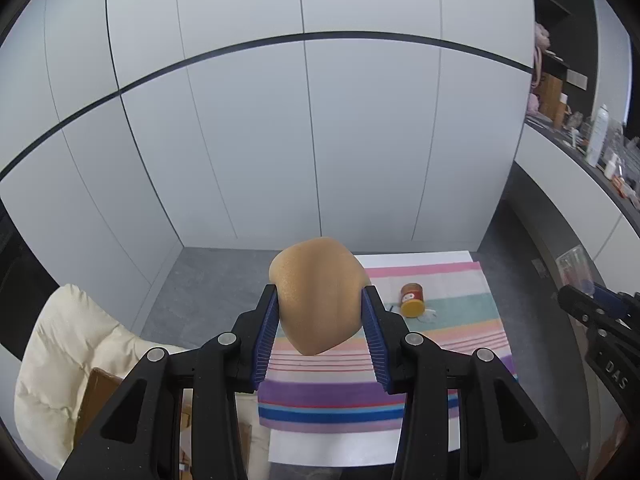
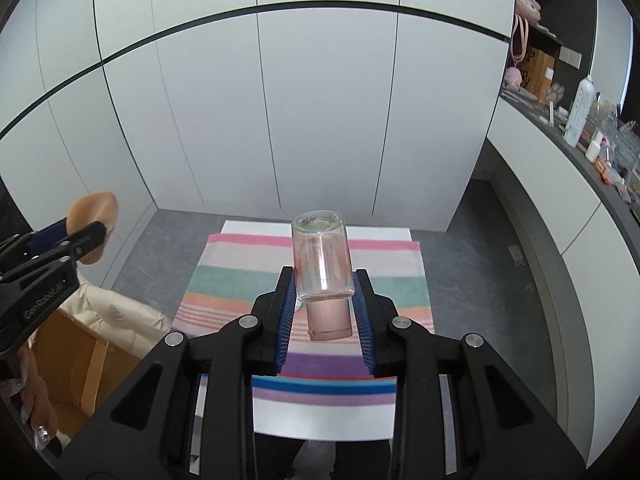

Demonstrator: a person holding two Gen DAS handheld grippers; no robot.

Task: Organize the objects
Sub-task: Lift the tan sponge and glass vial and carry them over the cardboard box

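Observation:
My left gripper [image 1: 320,294] is shut on a tan teardrop-shaped sponge [image 1: 318,296] and holds it above the left edge of the striped cloth [image 1: 460,312]. The sponge also shows at the far left of the right wrist view [image 2: 94,222]. My right gripper [image 2: 324,280] is shut on a clear bottle with a pink cap [image 2: 322,264], held above the striped cloth [image 2: 240,280], cap toward me. A small red jar with a yellow lid [image 1: 412,300] lies on its side on the cloth.
The cloth covers a white table [image 2: 320,416]. A cardboard box [image 2: 76,364] with cream padding [image 1: 68,340] sits on the floor left of the table. White cabinet doors stand behind. A cluttered counter [image 2: 592,136] runs along the right.

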